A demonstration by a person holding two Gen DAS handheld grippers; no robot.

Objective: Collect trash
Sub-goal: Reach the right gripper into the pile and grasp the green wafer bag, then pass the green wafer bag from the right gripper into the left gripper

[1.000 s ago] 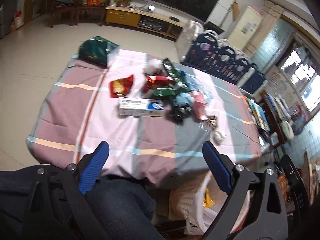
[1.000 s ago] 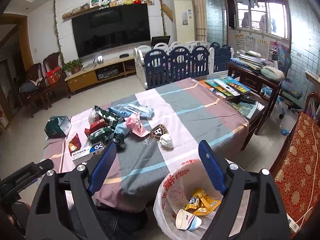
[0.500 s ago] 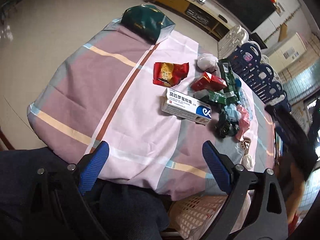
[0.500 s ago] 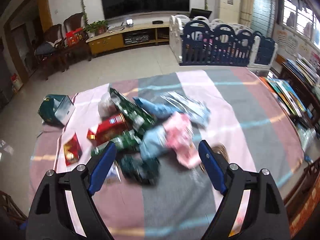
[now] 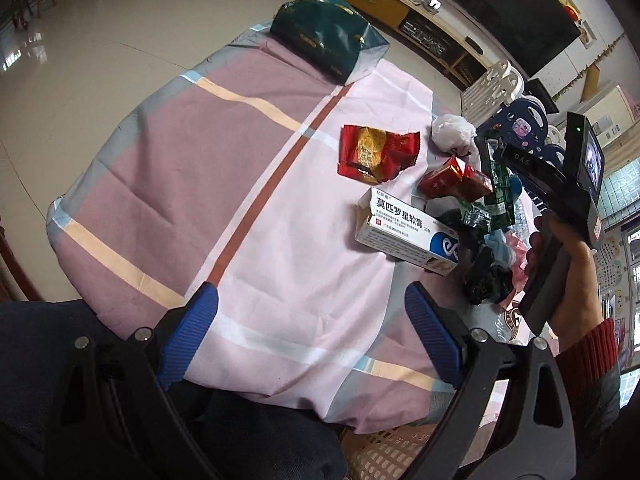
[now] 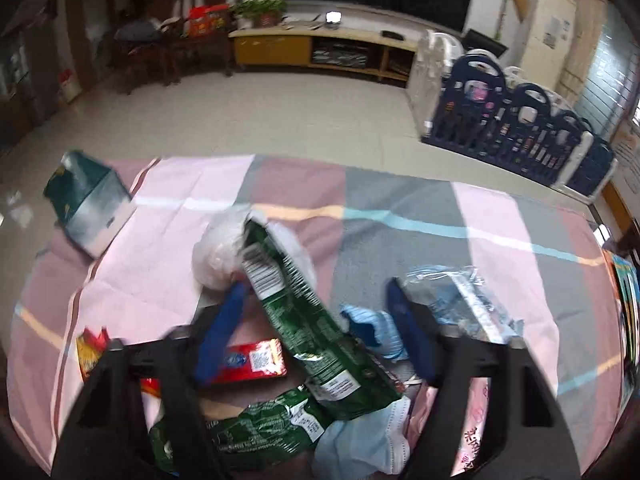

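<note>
**Both grippers wide open over the trash on the table**

In the left wrist view, the left gripper hung with its jaws wide apart and empty above the near edge of the table, which wore a striped cloth. A pale basket showed under that edge. Beyond the fingers lay a white box, and farther a torn red wrapper, a red carton and a white plastic ball. At the far corner stood a dark green bag.

On the right of that view a hand in a red sleeve gripped the handle of the right gripper, tilted down toward the pile and covering part of it.

In the right wrist view, slightly blurred, the right gripper was also wide open, low over the heap. A long green packet lay slanted between its fingers, not yet pinched. A blue mask rested just beside the right finger, a clear wrapper behind it. A second green packet lay nearest the camera.
</note>
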